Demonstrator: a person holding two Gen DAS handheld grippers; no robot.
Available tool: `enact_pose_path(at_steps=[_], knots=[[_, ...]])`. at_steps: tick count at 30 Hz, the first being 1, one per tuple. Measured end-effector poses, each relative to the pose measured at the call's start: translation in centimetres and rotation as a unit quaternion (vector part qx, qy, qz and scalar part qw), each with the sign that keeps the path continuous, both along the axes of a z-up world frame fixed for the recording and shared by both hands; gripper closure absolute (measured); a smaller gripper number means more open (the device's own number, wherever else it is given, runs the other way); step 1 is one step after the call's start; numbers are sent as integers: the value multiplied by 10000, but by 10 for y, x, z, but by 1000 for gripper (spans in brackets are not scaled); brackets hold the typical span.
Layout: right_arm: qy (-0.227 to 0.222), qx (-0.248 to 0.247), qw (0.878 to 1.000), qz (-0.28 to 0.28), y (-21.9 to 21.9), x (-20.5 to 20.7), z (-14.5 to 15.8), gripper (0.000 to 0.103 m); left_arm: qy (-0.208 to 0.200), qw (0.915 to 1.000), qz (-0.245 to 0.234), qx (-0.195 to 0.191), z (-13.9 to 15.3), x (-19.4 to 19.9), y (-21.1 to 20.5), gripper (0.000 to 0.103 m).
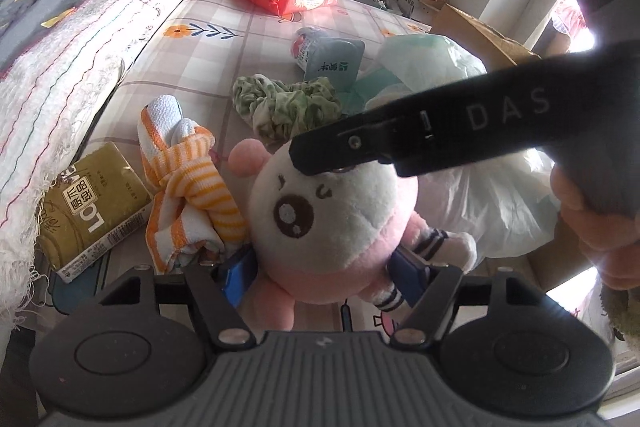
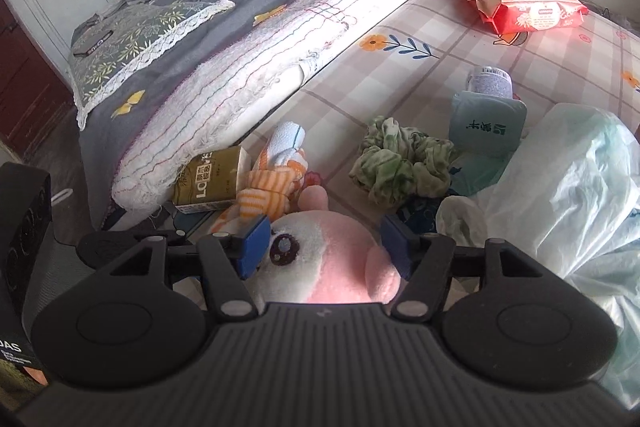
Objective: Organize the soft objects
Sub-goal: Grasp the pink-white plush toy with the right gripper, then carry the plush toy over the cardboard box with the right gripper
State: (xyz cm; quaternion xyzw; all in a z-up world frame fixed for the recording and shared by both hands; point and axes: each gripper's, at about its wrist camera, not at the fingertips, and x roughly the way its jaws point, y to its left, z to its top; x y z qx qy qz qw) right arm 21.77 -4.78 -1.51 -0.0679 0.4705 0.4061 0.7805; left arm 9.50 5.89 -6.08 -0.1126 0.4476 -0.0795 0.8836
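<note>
plush doll (image 1: pixel 320 211) between pads of both half-spread hand-held grippers, left (image 1: pixel 324 273), right (image 2: pixel 324 247); contact unclear.

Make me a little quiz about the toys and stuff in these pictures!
1. True or false: the plush toy is blue all over.
2. What sits between the blue pads of the left claw? A) a shoe B) the plush toy C) a ball
3. Fill in: the striped towel beside the toy is white and ____.

Key: 1 false, it is pink and white. 2 B. 3 orange.
</note>
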Motion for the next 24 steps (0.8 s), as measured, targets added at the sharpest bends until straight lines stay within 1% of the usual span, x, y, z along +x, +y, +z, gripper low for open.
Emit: enact_pose_path(at_steps=[3,7,10,14,19,24], knots=[[181,84,9998,-19,0,3,-4,39,-8,10000,31,43,1,-2,-1,33],[323,268,9991,-26,-6,-2,-1,42,-7,10000,42,88,8,-10,-2,33],[381,453,9982,-81,-14,-8,6,43,-120,9999,39,104,19,-21,-3,33],[474,854,9950,-205,-31,-17,22,44,-322,9993,-9,162,37,-34,-7,33],[274,1228,9909,-475,-60,-31,47,44,-750,9963,-248,334,70,-43,-24,33],[-10,1683,9818,-879,-107,-40,75,44,-1074,9898,-735,584,100,-34,-59,33]])
